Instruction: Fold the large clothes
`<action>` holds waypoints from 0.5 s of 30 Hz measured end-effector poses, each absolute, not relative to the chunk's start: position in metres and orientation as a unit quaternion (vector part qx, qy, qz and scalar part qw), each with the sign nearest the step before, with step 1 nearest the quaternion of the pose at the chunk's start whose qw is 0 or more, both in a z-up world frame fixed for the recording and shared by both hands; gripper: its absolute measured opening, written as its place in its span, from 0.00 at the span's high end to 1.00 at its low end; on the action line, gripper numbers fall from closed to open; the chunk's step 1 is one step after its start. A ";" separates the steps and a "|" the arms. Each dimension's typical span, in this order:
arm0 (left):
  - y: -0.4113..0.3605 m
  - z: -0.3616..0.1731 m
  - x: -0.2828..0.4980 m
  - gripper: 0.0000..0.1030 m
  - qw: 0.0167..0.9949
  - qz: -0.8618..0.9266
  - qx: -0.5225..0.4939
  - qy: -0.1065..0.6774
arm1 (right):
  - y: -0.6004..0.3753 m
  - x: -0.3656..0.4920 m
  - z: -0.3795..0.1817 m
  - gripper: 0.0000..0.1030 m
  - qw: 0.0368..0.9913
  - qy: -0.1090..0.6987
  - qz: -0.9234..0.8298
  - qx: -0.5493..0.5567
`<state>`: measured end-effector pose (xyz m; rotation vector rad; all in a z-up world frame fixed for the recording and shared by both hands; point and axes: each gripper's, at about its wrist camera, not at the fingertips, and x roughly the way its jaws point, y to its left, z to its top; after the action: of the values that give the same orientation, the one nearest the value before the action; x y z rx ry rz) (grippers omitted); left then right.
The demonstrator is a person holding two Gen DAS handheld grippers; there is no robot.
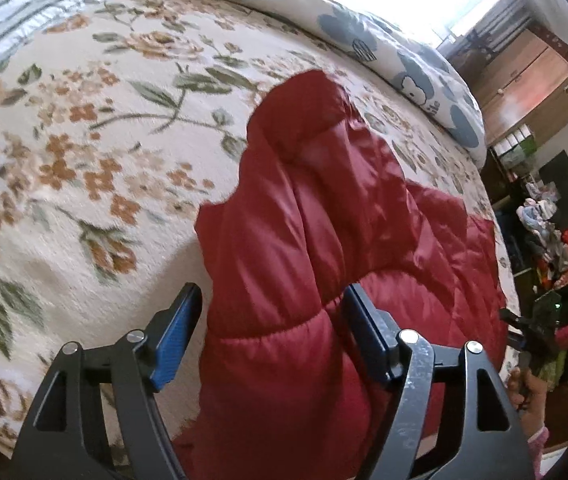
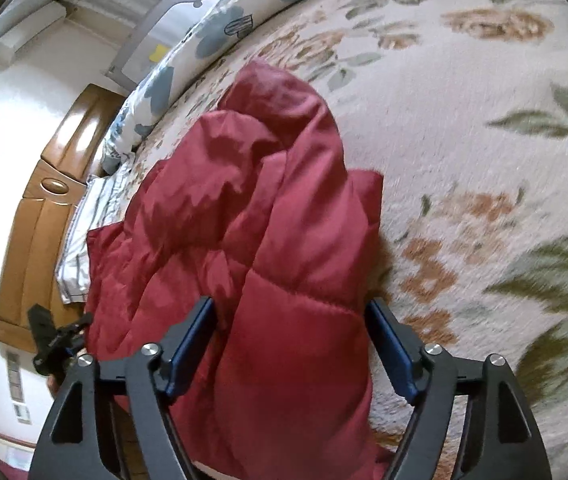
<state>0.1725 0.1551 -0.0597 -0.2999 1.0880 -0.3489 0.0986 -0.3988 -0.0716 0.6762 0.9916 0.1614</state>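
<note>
Left wrist view: the left gripper (image 1: 271, 312) sits low with its jaws spread wide, and the red puffer jacket (image 1: 324, 216) bulges up between the blue pads (image 1: 175, 336) with daylight on the left side, so no clamp there. The jacket runs from six o'clock up toward one o'clock across the floral blanket (image 1: 83, 140). At four o'clock, the right gripper (image 1: 532, 328) peeks in beside a hand (image 1: 528, 392). Further off, a blue-patterned quilt (image 1: 364, 32) lies along twelve to two. Over on the right wrist view, the right gripper's jaws stand apart too, straddling the jacket's quilted edge; at nine o'clock, a wooden headboard (image 2: 35, 216).
</note>
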 end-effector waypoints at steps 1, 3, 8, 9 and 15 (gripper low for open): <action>0.154 -0.059 0.174 0.29 0.833 -0.161 -0.137 0.510 | -0.399 0.100 -0.069 0.20 0.826 0.464 0.071 0.312; 0.151 -0.055 0.178 0.29 0.835 -0.163 -0.136 0.507 | -0.400 0.103 -0.066 0.19 0.831 0.461 0.064 0.305; 0.138 -0.049 0.189 0.29 0.843 -0.156 -0.114 0.502 | -0.398 0.112 -0.056 0.18 0.845 0.450 0.048 0.286; 0.136 -0.048 0.191 0.29 0.844 -0.154 -0.110 0.502 | -0.397 0.115 -0.053 0.18 0.848 0.448 0.047 0.280; 0.124 -0.047 0.208 0.29 0.844 -0.143 -0.093 0.508 | -0.390 0.134 -0.050 0.17 0.857 0.452 0.042 0.246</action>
<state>0.2083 0.1236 -0.0470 -0.1966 1.0730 -0.3024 0.1336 -0.3899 -0.0503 0.5169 0.9490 0.0888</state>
